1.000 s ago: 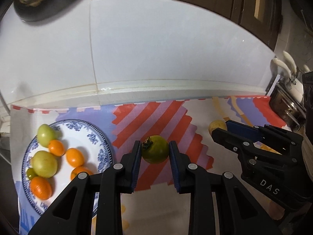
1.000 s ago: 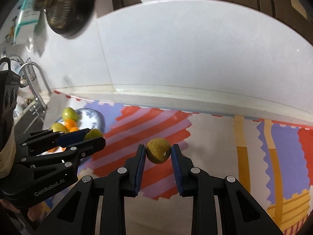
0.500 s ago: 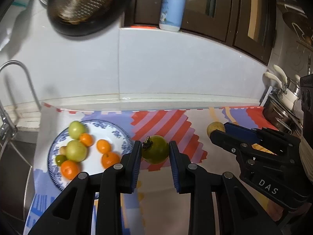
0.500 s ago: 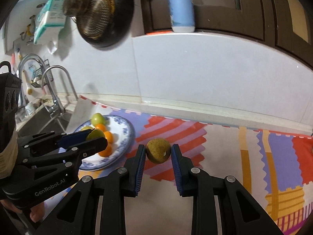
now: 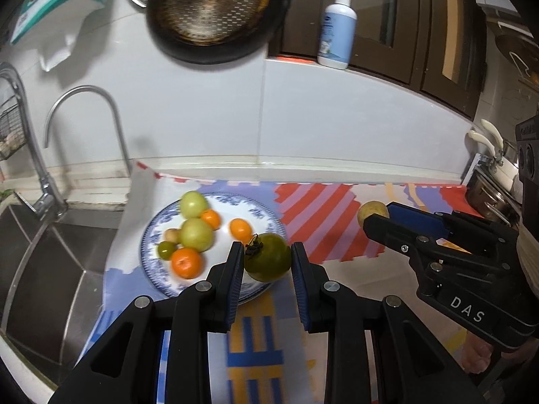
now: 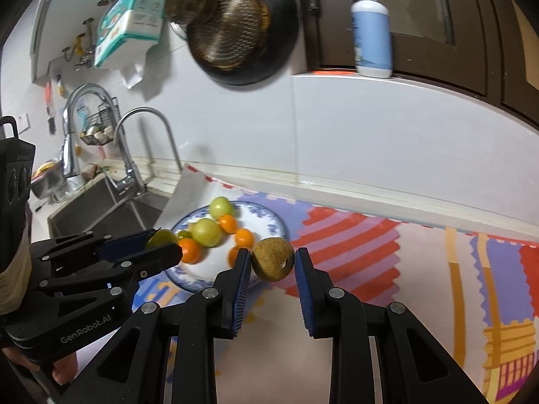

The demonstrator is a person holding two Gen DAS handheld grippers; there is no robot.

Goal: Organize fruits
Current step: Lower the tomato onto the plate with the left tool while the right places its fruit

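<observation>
Clearly loaded on both sides: left gripper [image 5: 266, 262] clamped on green tomato [image 5: 268, 261], lower centre, over the near rim of blue plate [image 5: 153, 232]; right gripper [image 6: 273, 264] pinching brown fruit [image 6: 273, 260], lower centre, beside that plate. Likely trouble: releasing onto crowded oranges [image 5: 186, 262], sending round fruit rolling off toward sink [image 5: 40, 269]; also colliding with each other.
</observation>
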